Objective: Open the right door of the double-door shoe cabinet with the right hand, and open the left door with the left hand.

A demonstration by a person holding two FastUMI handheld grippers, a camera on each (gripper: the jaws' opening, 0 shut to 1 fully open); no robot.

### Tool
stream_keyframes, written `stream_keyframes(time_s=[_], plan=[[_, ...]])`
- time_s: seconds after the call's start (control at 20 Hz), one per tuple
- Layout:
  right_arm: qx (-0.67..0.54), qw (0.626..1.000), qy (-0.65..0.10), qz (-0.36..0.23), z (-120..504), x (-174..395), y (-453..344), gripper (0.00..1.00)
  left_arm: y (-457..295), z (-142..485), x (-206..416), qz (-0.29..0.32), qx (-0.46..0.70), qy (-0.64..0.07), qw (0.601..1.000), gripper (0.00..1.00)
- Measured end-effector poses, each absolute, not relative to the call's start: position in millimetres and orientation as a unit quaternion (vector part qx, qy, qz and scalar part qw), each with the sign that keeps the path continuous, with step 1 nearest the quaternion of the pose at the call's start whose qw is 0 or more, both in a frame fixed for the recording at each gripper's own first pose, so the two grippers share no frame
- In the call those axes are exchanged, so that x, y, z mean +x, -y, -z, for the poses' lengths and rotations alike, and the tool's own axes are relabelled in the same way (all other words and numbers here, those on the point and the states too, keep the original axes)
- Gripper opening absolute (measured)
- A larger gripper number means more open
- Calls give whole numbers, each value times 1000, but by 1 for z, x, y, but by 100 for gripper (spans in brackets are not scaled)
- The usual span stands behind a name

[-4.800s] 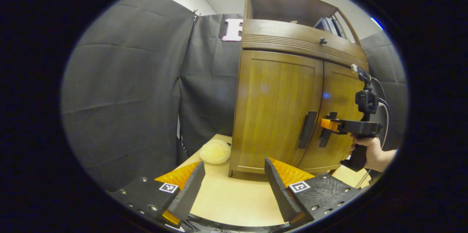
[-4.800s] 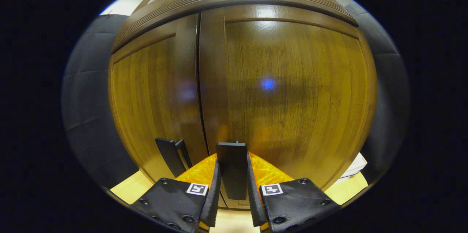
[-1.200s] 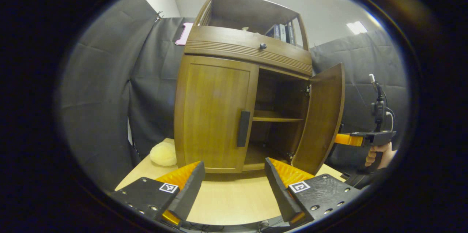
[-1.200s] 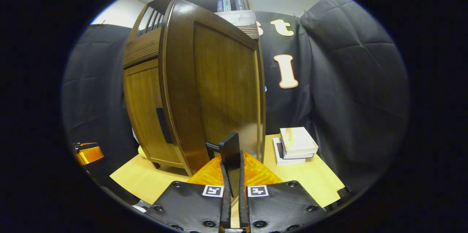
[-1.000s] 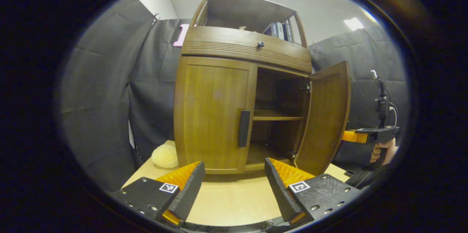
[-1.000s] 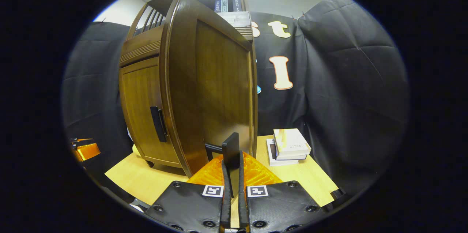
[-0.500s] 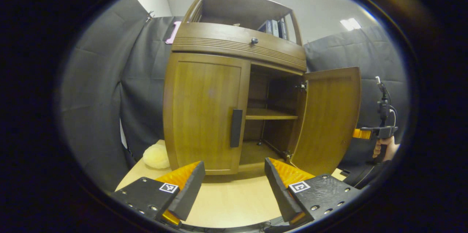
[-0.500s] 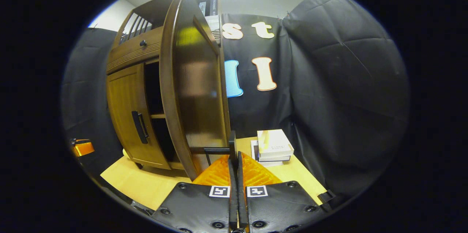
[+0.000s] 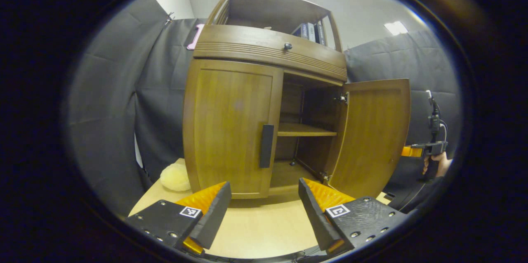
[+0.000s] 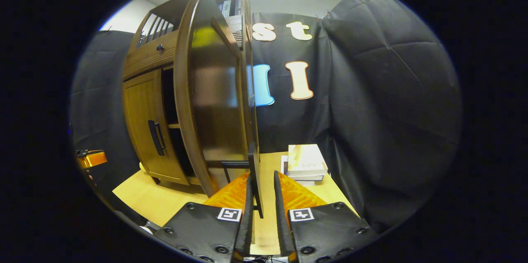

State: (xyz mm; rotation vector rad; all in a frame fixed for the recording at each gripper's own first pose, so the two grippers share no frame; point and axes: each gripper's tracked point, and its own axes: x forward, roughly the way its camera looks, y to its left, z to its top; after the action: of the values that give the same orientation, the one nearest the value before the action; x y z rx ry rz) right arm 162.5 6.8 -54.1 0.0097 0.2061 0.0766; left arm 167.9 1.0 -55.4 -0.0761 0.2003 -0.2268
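The shoe cabinet [image 9: 264, 89] stands on the pale wooden surface [image 9: 264, 226], up against the black cloth wall. Its right door [image 9: 371, 135] is swung wide open, showing a shelf [image 9: 303, 131] inside the dark compartment. The left door [image 9: 231, 126] is shut flat, its dark vertical handle [image 9: 266, 146] untouched.

From the right gripper view, the right gripper [image 10: 262, 209] sits at the open door's handle [image 10: 252, 180]. The fingers are slightly parted; the handle bar lies against the left finger [image 10: 246, 213] with a gap showing to the other one, so that's a loosened hold, not a clamp. In the left gripper view the same gripper pokes out beyond the door's edge [image 9: 414, 151], with a hand [image 9: 439, 166] wrapped round its grip.

The left gripper [image 9: 264, 209] hangs in front of the cabinet, released, fingers spread wide with nothing between them, well short of the left door's handle.

A fluffy cream-coloured ball [image 9: 175, 176] lies on the surface just beside the cabinet's left corner. Over on the far side, a small stack of books [image 10: 304, 164] rests on the surface near the wall. More books [image 9: 309, 31] stand upright in the open top shelf of the cabinet.
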Motion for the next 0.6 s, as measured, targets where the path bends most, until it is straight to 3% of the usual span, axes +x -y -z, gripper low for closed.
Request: stream_keyframes(time_s=[0.05, 0.2, 0.4, 0.6], plan=[[9, 994, -105, -24, 56, 162, 2, 31, -2, 56, 168, 111, -38, -100, 988, 93], [19, 994, -110, 13, 58, 140, 24, 91, -8, 58, 167, 104, -40, -101, 989, 93], [11, 992, -119, 40, 59, 107, 30, 98, -15, 56, 169, 95, -39, -97, 990, 93], [17, 991, -123, 52, 54, 82, 8, 98, -19, 51, 179, 83, -33, -91, 992, 93]])
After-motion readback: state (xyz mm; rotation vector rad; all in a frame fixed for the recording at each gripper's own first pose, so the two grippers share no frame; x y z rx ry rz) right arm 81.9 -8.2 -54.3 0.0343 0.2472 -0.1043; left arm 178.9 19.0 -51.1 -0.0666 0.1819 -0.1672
